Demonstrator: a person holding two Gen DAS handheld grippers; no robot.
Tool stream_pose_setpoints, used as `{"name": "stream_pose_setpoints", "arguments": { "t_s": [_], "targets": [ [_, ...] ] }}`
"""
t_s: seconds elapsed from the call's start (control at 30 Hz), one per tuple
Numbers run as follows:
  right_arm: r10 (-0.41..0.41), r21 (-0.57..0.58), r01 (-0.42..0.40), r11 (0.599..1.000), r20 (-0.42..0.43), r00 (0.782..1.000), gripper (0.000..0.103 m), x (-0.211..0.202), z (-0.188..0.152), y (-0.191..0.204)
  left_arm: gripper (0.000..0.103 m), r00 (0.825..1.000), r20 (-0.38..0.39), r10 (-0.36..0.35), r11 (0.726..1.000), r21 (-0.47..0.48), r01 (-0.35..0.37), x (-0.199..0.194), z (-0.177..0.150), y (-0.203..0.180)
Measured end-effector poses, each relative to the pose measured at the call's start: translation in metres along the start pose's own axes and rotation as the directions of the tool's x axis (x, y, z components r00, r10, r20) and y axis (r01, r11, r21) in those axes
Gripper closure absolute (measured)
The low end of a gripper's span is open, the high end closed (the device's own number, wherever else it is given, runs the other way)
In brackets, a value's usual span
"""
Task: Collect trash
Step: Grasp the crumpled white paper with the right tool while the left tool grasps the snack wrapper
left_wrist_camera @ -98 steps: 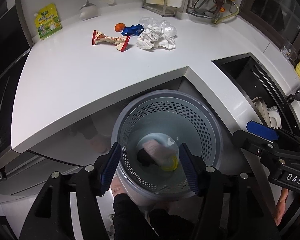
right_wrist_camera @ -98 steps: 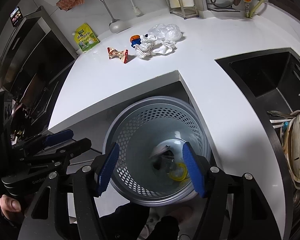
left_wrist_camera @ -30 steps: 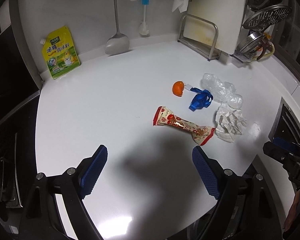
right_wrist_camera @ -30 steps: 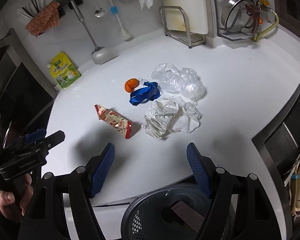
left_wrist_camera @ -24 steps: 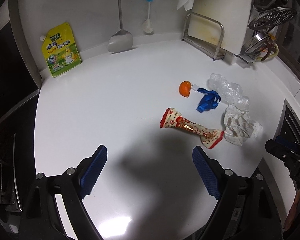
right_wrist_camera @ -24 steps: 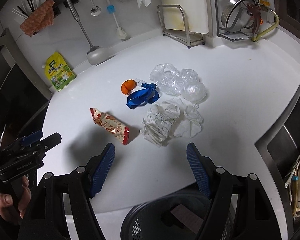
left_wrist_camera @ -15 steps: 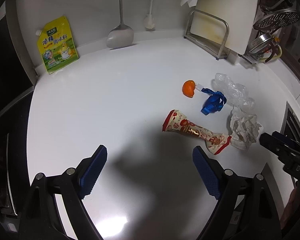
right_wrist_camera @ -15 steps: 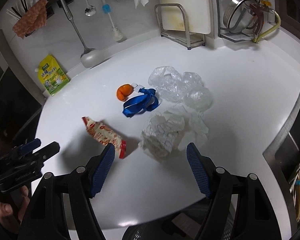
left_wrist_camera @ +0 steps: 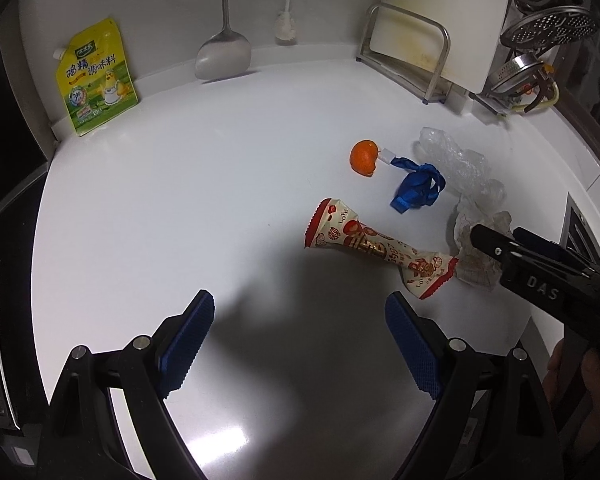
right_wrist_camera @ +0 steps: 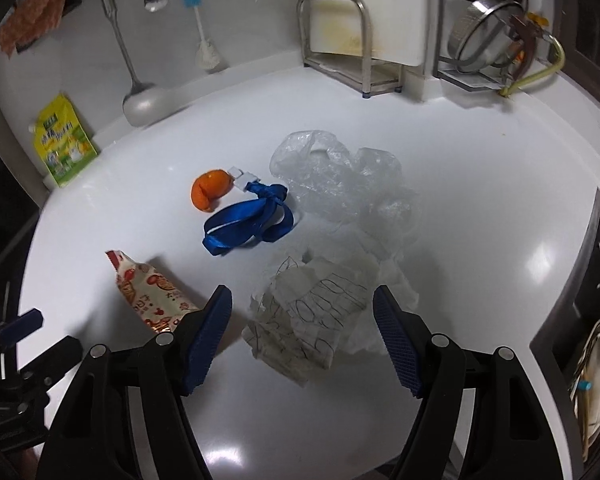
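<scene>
Crumpled paper (right_wrist_camera: pixel 312 312) lies between the right gripper's (right_wrist_camera: pixel 302 320) parted fingers.

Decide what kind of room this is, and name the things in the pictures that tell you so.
Most likely a home kitchen: a spatula hangs over a white countertop, a cutting board stands in a metal rack, and a sink sits at the counter's edge.

Home kitchen: white counter (left_wrist_camera: pixel 180 184), spatula (left_wrist_camera: pixel 223 54) and brush (left_wrist_camera: pixel 286 20) hanging on the back wall at top centre, cutting board (left_wrist_camera: pixel 440 16) in a rack upper right, colander (right_wrist_camera: pixel 480 36) upper right, seasoning pouch (left_wrist_camera: pixel 94 78) upper left, dishes (right_wrist_camera: pixel 596 376) lower right
</scene>
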State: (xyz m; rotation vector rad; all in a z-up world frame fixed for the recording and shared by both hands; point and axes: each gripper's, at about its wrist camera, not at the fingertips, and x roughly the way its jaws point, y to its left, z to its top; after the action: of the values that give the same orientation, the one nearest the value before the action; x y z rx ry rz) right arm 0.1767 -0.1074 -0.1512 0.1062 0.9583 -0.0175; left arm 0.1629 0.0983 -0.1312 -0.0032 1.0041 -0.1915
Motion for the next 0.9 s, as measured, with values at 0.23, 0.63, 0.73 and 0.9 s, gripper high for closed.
{"name": "stream_pose_setpoints", "arguments": {
  "t_s": [0.23,0.63,0.73,0.9],
  "targets": [
    [0.002,-0.052,-0.003,0.999,-0.008,1.0,0.069,0.005,-0.001,0.007,0.018,1.0,-0.006,-0.009,1.0,0.003,0.009,0.003,0.001,-0.003],
    [0.091,0.029,-0.093,0.995,0.058,0.994,0.079,-0.033,-0.006,-0.013,0.018,0.999,-0.008,-0.053,0.998,0.016,0.053,0.008,0.004,-0.025],
    [0.082,0.048,-0.086,0.995,0.069,0.994,0.079,-0.044,-0.011,-0.021,0.017,0.998,-0.014,-0.065,0.998,0.013,0.065,0.01,0.004,-0.031],
    [0.06,0.077,-0.066,0.995,0.074,0.995,0.079,-0.058,-0.02,-0.038,0.018,0.996,-0.029,-0.088,0.996,0.003,0.088,0.015,0.005,-0.046]
  ]
}}
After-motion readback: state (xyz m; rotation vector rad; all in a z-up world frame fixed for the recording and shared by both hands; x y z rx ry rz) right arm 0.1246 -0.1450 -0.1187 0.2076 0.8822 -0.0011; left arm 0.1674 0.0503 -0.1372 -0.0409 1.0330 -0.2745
